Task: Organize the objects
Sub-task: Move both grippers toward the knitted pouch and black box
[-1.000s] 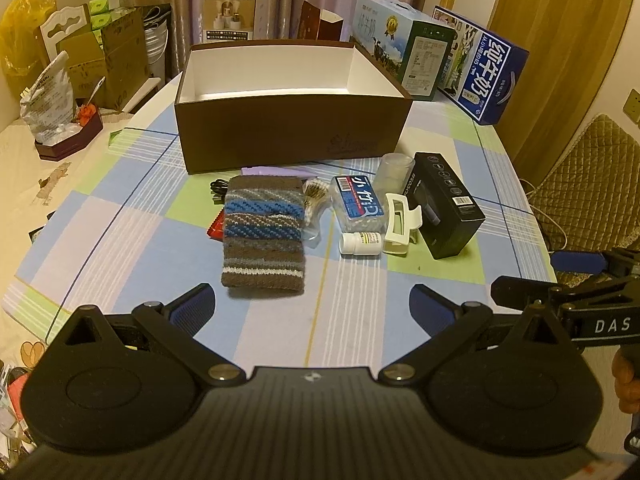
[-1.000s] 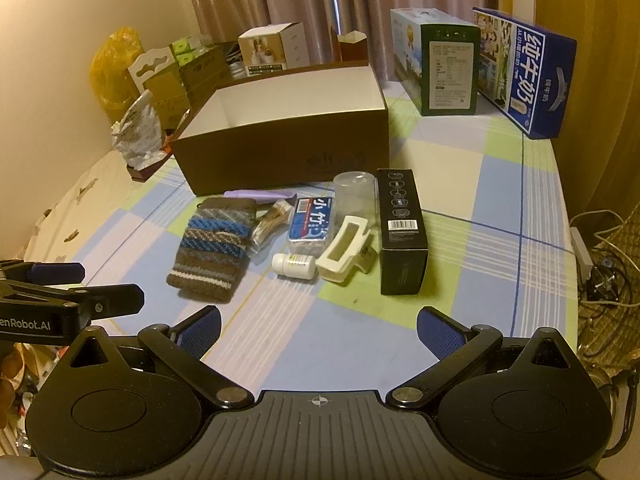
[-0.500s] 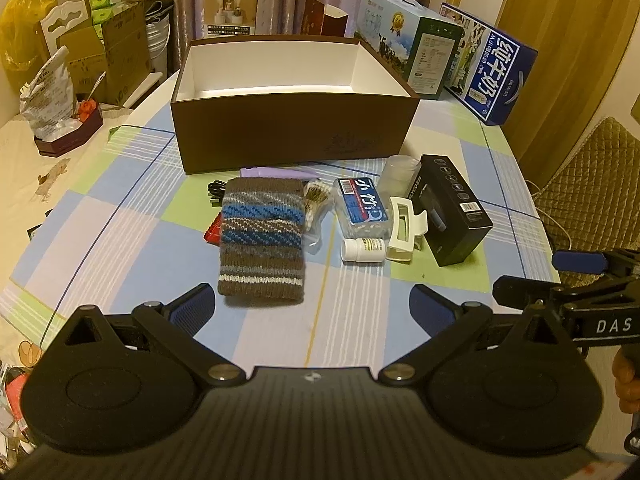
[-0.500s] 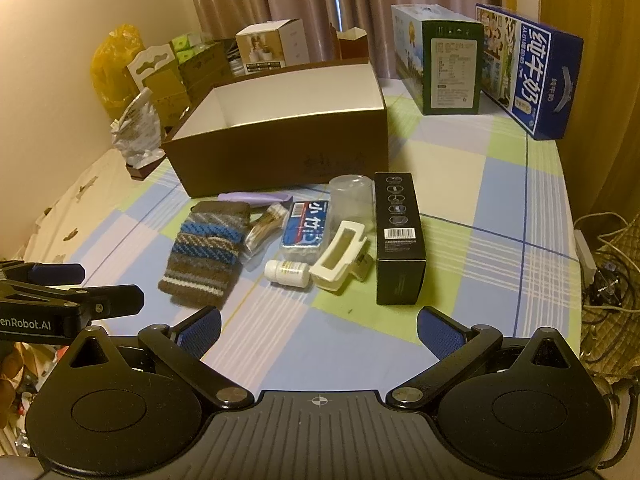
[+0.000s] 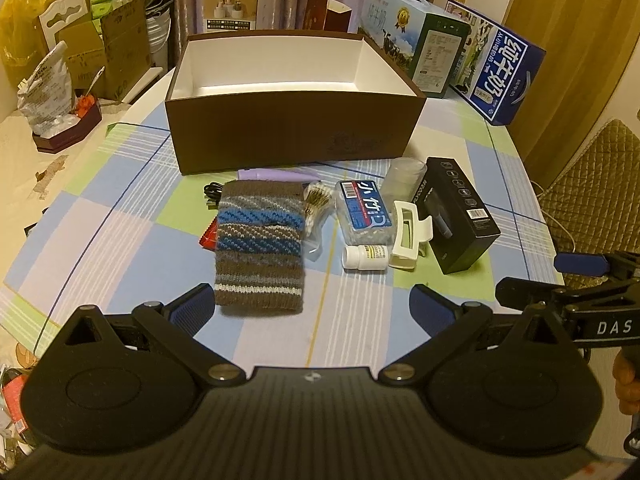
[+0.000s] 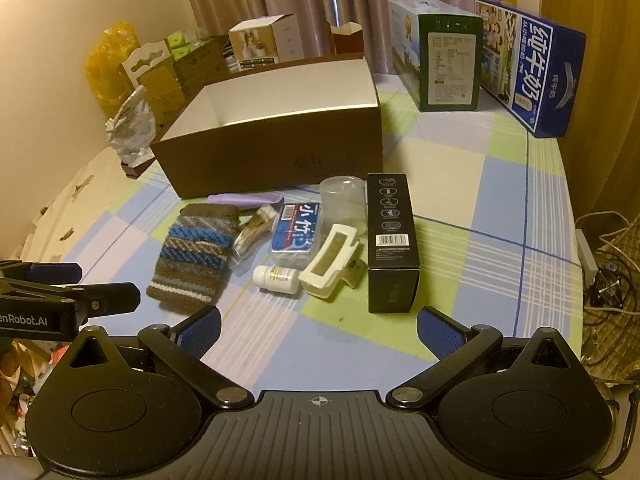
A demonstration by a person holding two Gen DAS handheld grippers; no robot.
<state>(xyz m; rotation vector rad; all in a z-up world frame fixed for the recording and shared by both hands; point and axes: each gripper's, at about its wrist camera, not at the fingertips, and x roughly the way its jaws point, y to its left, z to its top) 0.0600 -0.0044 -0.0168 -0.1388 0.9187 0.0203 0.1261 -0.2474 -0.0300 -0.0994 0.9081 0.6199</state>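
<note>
An empty brown box [image 5: 296,136] [image 6: 276,160] with a white inside stands open on the checked tablecloth. In front of it lie a striped knitted pouch [image 5: 259,244] [image 6: 194,258], a purple pen [image 5: 276,176], a blue-labelled clear case [image 5: 364,212] [image 6: 297,232], a small white bottle [image 5: 366,257] [image 6: 277,278], a cream hair claw [image 5: 410,236] [image 6: 332,260], a clear cup [image 6: 342,200] and a black carton [image 5: 460,220] [image 6: 392,240]. My left gripper [image 5: 312,308] hovers open just before the pouch. My right gripper [image 6: 318,326] hovers open before the bottle and black carton. Neither holds anything.
Two milk cartons, a green one [image 5: 416,56] and a blue one [image 5: 500,76], stand behind the box at the right. Cardboard boxes and bags [image 5: 80,52] crowd the back left. A padded chair [image 5: 600,184] and cables [image 6: 608,264] sit past the table's right edge.
Both grippers have drifted slightly forward toward the row of objects, which sit a little nearer in view. Both stay open; nothing on the table has moved.
</note>
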